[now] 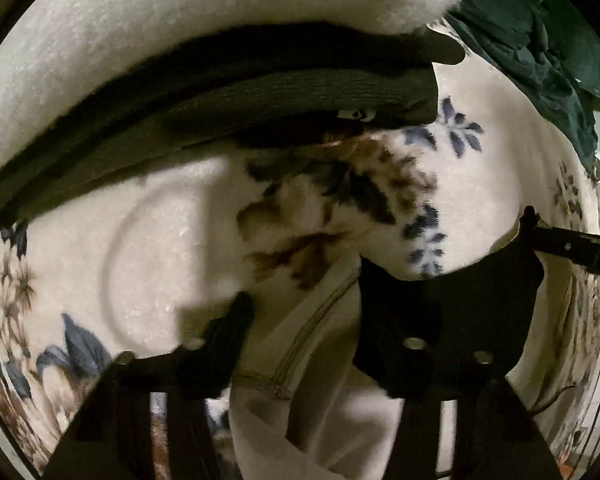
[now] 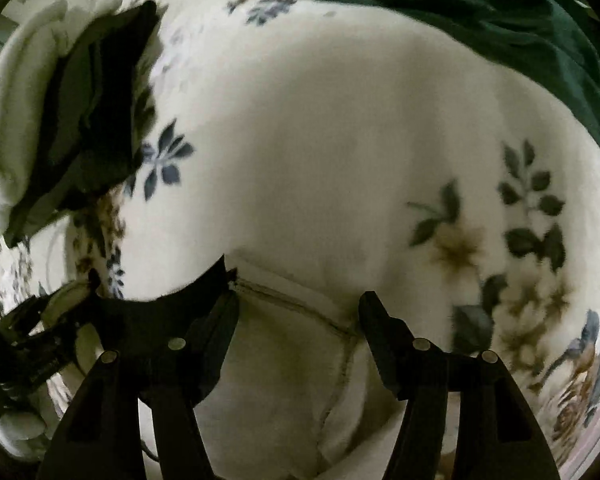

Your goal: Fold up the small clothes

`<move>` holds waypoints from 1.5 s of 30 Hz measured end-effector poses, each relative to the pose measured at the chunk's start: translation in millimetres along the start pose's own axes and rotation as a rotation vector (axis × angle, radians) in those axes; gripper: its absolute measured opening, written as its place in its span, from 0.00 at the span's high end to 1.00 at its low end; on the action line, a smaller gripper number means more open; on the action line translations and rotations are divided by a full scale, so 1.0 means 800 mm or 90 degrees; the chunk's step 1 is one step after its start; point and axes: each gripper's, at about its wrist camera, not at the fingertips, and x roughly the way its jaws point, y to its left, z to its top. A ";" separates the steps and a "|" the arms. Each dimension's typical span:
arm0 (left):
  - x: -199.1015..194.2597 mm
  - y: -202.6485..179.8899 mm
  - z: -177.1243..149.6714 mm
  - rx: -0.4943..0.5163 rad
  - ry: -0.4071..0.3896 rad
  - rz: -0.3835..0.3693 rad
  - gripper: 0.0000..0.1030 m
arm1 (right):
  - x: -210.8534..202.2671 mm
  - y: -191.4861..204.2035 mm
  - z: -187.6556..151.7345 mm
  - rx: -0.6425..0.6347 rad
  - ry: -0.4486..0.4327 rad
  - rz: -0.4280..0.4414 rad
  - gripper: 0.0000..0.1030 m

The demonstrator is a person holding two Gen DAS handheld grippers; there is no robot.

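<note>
A small cream garment with a stitched hem (image 1: 300, 364) lies between the fingers of my left gripper (image 1: 304, 320), which are spread apart around it. The same cream garment (image 2: 292, 344) lies between the spread fingers of my right gripper (image 2: 296, 300). It rests on a white floral blanket (image 2: 320, 140). The right gripper also shows at the right edge of the left wrist view (image 1: 572, 248). Whether either gripper pinches the cloth is hidden.
A stack of folded clothes, dark olive (image 1: 260, 92) and black under a white fleece piece (image 1: 180, 12), lies ahead in the left wrist view; it also shows at far left in the right wrist view (image 2: 84, 112). A dark green garment (image 2: 500, 20) lies bunched at the back right.
</note>
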 end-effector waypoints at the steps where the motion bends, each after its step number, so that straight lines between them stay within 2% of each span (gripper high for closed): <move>1: -0.001 0.000 -0.002 0.000 -0.003 -0.002 0.69 | 0.003 0.002 0.001 -0.003 0.003 -0.004 0.37; 3: -0.003 0.001 -0.005 0.000 -0.007 -0.004 0.77 | 0.009 0.006 0.004 -0.006 0.007 -0.012 0.38; 5: -0.005 0.001 -0.009 0.002 -0.012 -0.005 0.87 | 0.010 0.007 0.004 -0.007 0.005 -0.015 0.42; 6: -0.010 0.003 -0.013 0.004 -0.015 -0.005 0.89 | 0.011 0.008 0.006 -0.008 0.004 -0.019 0.52; 7: -0.012 0.002 -0.014 0.006 -0.017 -0.004 0.90 | 0.010 0.009 0.004 -0.011 0.003 -0.022 0.67; 8: -0.014 0.001 -0.016 0.007 -0.020 -0.004 0.93 | 0.011 0.011 0.006 -0.016 0.000 -0.031 0.74; 9: -0.016 0.000 -0.018 0.006 -0.024 -0.002 0.93 | 0.010 0.012 0.007 -0.019 -0.003 -0.035 0.85; 10: -0.018 0.000 -0.020 0.005 -0.028 -0.003 0.94 | 0.009 0.013 0.007 -0.019 -0.006 -0.036 0.91; 19: -0.066 0.006 -0.041 -0.012 -0.070 -0.016 0.95 | -0.024 0.015 -0.010 -0.018 -0.062 -0.031 0.95; 22: -0.094 0.005 -0.050 -0.012 -0.089 -0.020 0.96 | -0.046 0.008 -0.033 -0.007 -0.082 -0.016 0.95; 30: -0.173 -0.002 -0.090 -0.028 -0.125 -0.036 0.96 | -0.132 0.005 -0.105 0.021 -0.121 0.015 0.95; 35: -0.201 -0.023 -0.106 -0.035 -0.139 -0.042 0.96 | -0.169 0.007 -0.155 0.028 -0.133 0.030 0.95; 41: -0.230 -0.027 -0.156 -0.058 -0.139 -0.049 0.96 | -0.204 0.007 -0.220 0.015 -0.136 0.044 0.95; 45: -0.240 -0.026 -0.216 -0.092 -0.111 -0.068 0.96 | -0.210 0.001 -0.278 0.020 -0.115 0.055 0.95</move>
